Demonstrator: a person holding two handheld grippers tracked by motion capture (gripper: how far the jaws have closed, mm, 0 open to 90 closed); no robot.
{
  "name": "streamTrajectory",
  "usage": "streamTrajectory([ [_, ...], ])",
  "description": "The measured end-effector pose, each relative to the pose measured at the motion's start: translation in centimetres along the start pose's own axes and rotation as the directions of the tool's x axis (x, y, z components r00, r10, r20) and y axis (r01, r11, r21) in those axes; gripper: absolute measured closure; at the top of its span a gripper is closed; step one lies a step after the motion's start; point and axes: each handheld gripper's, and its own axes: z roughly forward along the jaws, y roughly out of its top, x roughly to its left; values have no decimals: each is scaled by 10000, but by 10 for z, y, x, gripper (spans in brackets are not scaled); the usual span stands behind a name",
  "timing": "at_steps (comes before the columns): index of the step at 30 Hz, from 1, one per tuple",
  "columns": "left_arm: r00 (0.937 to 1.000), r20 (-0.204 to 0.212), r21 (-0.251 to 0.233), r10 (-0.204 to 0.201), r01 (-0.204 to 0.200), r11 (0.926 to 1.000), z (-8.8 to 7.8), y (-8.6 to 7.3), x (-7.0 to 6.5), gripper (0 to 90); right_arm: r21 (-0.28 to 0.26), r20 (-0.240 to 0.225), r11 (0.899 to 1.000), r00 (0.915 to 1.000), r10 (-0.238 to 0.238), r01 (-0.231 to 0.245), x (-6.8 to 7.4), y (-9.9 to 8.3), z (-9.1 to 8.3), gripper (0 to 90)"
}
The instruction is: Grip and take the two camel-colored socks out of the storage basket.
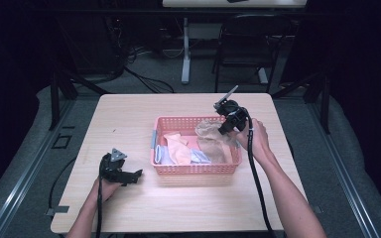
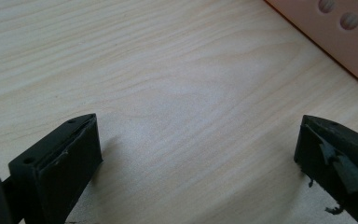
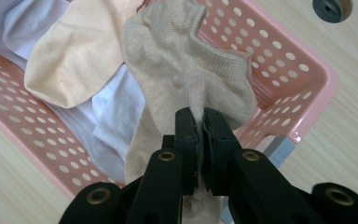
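Observation:
A pink perforated basket (image 1: 197,169) stands mid-table and holds several socks: a peach one (image 1: 177,147), pale white ones (image 1: 198,157) and a beige one (image 1: 212,136). My right gripper (image 1: 224,130) hangs over the basket's right end, shut on the beige sock (image 3: 186,70), whose body droops into the basket (image 3: 303,79). The peach sock (image 3: 77,56) and white socks (image 3: 114,116) lie beneath it. My left gripper (image 1: 138,174) rests on the table left of the basket, jaws wide apart, bare wood between them (image 2: 198,158).
The wooden table (image 1: 129,119) has free room at left, front and back. A corner of the basket (image 2: 354,37) is close to my left gripper. A small dark round fitting (image 3: 332,8) sits in the tabletop beyond the basket. Chairs and cables are past the far edge.

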Motion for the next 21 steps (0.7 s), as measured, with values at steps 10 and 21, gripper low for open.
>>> streamTrajectory([
  [10,10000,0,0,-1,1,10000,0,0,0,2,-430,99,9991,9999,18,-14,-5,-7,-31,857],
  [21,10000,-3,6,-6,6,10000,0,0,0,2,-741,370,9964,9983,449,-421,-24,-30,-60,857],
])
